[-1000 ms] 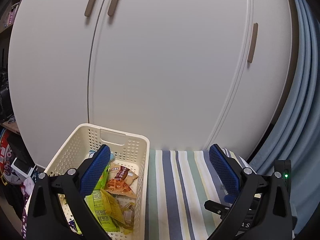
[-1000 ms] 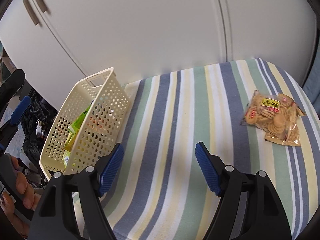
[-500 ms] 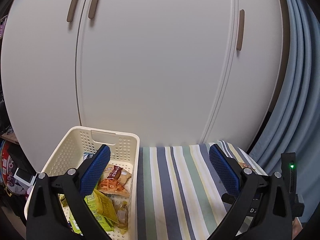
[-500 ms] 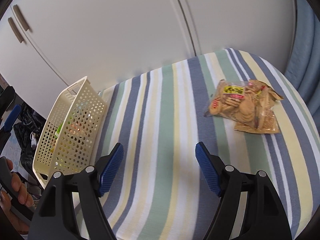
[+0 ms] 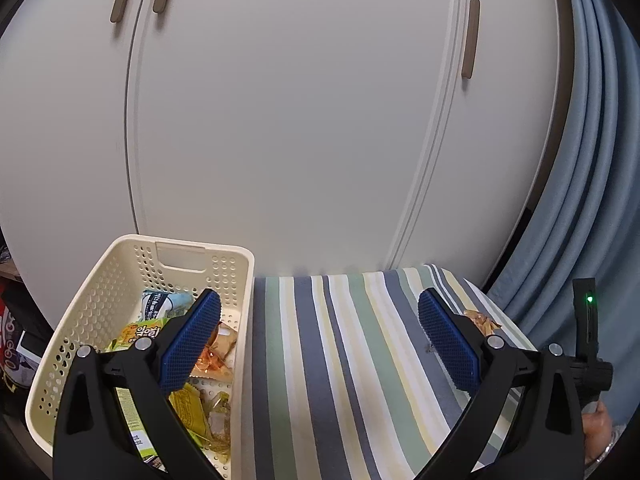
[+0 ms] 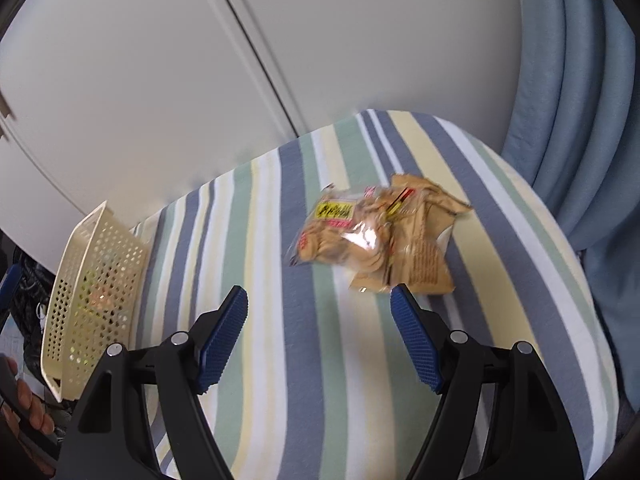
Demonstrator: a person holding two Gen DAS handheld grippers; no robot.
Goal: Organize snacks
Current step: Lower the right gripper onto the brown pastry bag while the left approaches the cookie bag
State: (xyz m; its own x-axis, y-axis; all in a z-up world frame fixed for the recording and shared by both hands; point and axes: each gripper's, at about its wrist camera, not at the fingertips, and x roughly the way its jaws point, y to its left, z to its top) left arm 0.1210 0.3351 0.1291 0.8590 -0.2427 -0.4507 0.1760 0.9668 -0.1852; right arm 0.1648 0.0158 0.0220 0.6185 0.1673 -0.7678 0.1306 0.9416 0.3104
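Crinkly biscuit packet (image 6: 372,236), seemingly clear-fronted

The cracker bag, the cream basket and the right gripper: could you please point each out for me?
cracker bag (image 6: 372,236): right wrist view, on the clear front of the packet.
cream basket (image 5: 120,284): left wrist view, on its perforated left wall.
right gripper (image 6: 318,334): right wrist view, midway between its blue fingertips.

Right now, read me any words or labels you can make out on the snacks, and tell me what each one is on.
Cracker bag, yellow label: blurred, unreadable.
Green packet in the basket: yellow Korean lettering, not legible enough to quote.
Pale blue packet: print too small.
Nothing else readable.
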